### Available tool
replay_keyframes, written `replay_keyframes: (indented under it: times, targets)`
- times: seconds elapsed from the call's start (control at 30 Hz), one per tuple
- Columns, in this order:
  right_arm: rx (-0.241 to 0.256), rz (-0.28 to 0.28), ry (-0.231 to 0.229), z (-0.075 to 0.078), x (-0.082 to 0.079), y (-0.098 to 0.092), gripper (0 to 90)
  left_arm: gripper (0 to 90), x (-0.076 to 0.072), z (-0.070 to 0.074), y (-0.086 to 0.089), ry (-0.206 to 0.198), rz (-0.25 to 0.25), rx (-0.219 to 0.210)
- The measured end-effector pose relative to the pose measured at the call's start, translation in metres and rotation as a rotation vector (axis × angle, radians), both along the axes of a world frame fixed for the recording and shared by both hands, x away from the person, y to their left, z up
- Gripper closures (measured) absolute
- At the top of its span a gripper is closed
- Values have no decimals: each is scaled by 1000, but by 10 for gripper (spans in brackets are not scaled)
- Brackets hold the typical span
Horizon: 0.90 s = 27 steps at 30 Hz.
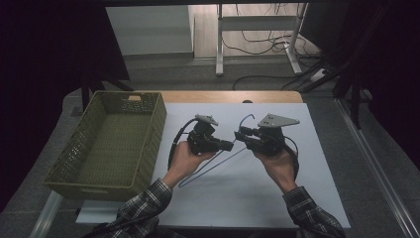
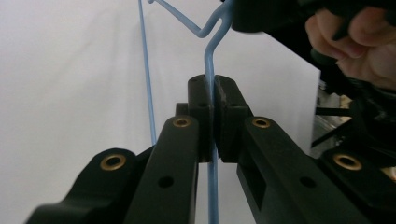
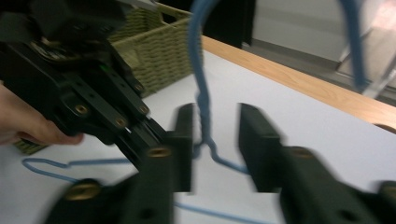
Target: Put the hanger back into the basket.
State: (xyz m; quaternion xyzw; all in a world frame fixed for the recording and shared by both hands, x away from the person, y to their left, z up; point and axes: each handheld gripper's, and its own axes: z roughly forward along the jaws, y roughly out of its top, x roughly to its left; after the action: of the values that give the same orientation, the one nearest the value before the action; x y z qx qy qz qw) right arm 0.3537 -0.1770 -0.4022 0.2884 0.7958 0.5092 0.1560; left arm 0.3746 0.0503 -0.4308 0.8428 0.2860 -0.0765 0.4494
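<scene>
A blue wire hanger (image 1: 213,167) is held above the white mat (image 1: 277,198), its long edge slanting down toward the person's left arm. My left gripper (image 1: 231,145) is shut on it; in the left gripper view the pads (image 2: 201,100) pinch the wire (image 2: 208,60) just below the twisted neck. My right gripper (image 1: 238,134) faces the left one tip to tip. In the right gripper view it stands open (image 3: 215,142), with the hanger's neck (image 3: 201,93) between its jaws and nearer the left jaw, apart from both. The left gripper (image 3: 140,126) shows close on the left there.
An empty olive woven basket (image 1: 148,144) stands at the left of the mat, also seen behind the left gripper (image 3: 159,51). The wooden table edge (image 1: 228,96) runs along the far side. Beyond it are desk legs and cables on the floor.
</scene>
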Motion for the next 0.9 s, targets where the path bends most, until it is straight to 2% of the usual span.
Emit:
replay_keyframes:
  times: [0.03,0.07,0.1,0.13,0.17,0.23,0.27,0.33,0.43,0.53,0.57,0.6,0.63,0.67,0.77,0.8,0.83,0.9]
  targets:
    - [0,0,0,0,0,0,792,867,0,0,0,0,0,0]
    - [-9,9,0,0,-1,2,841,867,-1,0,-1,1,-4,6]
    - [-25,-4,-10,1,-4,5,847,864,-2,1,-1,-16,-15,31]
    - [-43,-9,1,2,-5,10,851,854,-4,2,-1,-39,-13,50]
    - [-43,-9,1,2,-5,10,851,854,-5,3,-1,-64,-9,79]
    - [-71,-25,14,3,-5,13,851,747,-7,8,1,-103,-7,137]
    - [-106,-42,22,5,-5,16,851,707,-7,11,3,-108,-8,162]
    - [-122,-47,25,5,-6,18,851,700,-5,11,4,-103,-15,170]
    - [-140,-58,46,5,-5,23,851,696,-2,10,2,-65,-54,191]
    - [-141,-54,58,3,-6,27,850,734,-1,6,-4,-48,-54,222]
    - [-140,-52,62,3,-6,28,851,758,0,6,-6,-41,-67,225]
    - [-147,-53,61,3,-6,29,850,824,-1,5,-7,-39,-73,228]
    - [-154,-54,52,2,-7,30,850,859,-3,5,-9,-48,-55,237]
    - [-160,-52,48,2,-7,30,848,869,-3,6,-9,-48,-55,248]
    - [-142,-36,50,2,-7,27,834,873,-5,8,-6,-44,-40,219]
    - [-128,-22,50,2,-7,25,806,873,-6,9,-4,-46,-32,214]
    - [-107,-13,58,3,-7,22,733,873,-6,11,-1,-45,-24,215]
    - [-80,-24,44,6,-11,12,603,874,-6,14,6,-40,-8,201]
